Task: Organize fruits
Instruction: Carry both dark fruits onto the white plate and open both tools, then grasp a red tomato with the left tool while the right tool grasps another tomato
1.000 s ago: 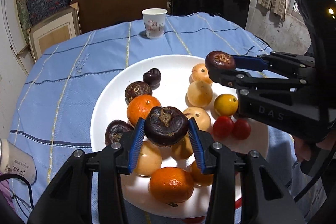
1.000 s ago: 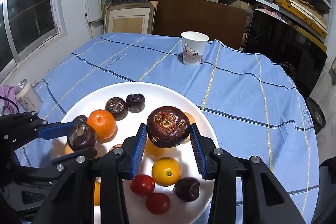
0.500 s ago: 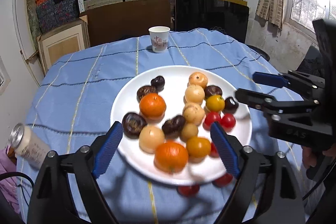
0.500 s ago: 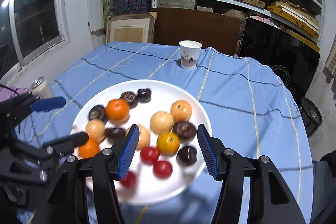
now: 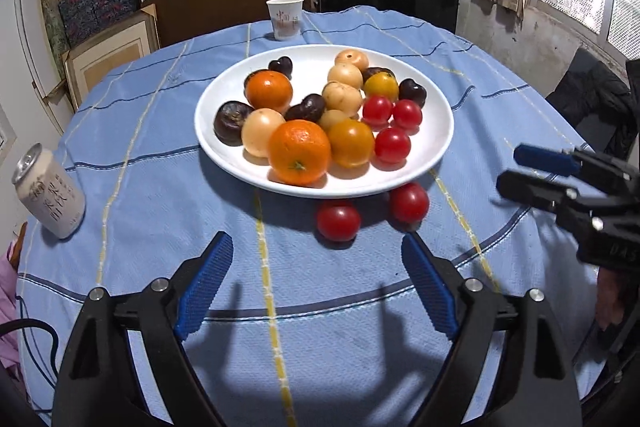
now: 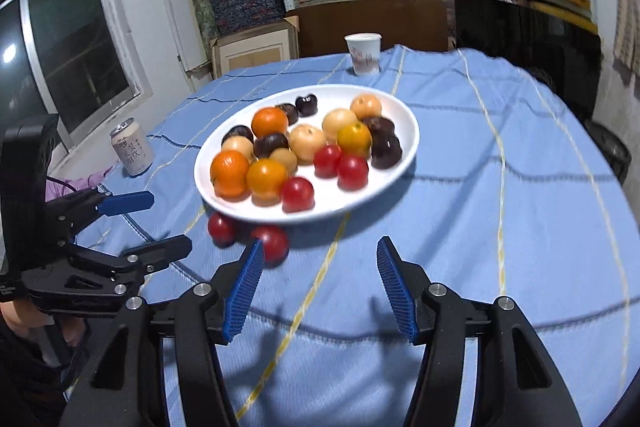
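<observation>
Nearest to the cameras, the left black gripper with blue ribbed pads (image 5: 316, 263) has its jaws wide apart and holds nothing; the right black gripper with blue ribbed pads (image 6: 320, 267) is also spread and empty. Just beyond them, two small red tomatoes (image 5: 338, 219) lie on the blue striped tablecloth (image 5: 360, 327), close against the near rim of the round white plate (image 5: 440, 135), which carries the other fruits. I judge the step is to pick up these stray tomatoes. It is better to lower one gripper around a single tomato, close gently because it looks soft, and not push the plate. Farther away stands a white paper cup (image 5: 285, 17).
</observation>
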### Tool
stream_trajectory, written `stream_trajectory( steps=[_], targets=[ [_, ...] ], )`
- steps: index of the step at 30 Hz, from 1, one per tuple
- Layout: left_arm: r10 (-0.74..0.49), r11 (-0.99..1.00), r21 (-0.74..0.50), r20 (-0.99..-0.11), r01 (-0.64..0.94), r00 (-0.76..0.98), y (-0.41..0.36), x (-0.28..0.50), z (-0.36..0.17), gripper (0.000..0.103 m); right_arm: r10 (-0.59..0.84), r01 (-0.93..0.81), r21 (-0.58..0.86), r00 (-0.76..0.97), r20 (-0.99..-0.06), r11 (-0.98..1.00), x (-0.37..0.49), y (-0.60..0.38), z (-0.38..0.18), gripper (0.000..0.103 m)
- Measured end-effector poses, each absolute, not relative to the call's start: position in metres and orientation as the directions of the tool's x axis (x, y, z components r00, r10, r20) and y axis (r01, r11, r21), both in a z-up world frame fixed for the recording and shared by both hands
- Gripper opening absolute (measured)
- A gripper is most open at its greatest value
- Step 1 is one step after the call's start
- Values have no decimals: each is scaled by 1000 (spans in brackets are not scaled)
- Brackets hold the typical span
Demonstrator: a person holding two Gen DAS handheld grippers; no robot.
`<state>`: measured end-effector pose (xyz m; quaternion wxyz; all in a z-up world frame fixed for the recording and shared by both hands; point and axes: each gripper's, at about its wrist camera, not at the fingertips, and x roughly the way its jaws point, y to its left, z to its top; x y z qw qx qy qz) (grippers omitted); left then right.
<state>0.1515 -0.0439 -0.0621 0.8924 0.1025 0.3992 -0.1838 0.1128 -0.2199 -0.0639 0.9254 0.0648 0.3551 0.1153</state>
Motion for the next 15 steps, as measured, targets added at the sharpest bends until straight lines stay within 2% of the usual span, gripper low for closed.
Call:
stream_trajectory(
  steps=[7, 12, 15],
  targets=[
    [-198, 915, 82, -761, 394, 618, -63, 165, -77, 82, 224, -167, 150, 730, -646, 975, 105, -208, -77, 59],
    [-182, 915, 90, -777, 393, 602, -69, 174, -89, 52, 230, -180, 144, 727, -647, 973, 105, -206, -79, 59],
    [-190, 915, 75, -787, 397, 587, -68, 178, -93, 41, 233, -167, 163, 713, -661, 972, 108, -210, -82, 59]
  ],
)
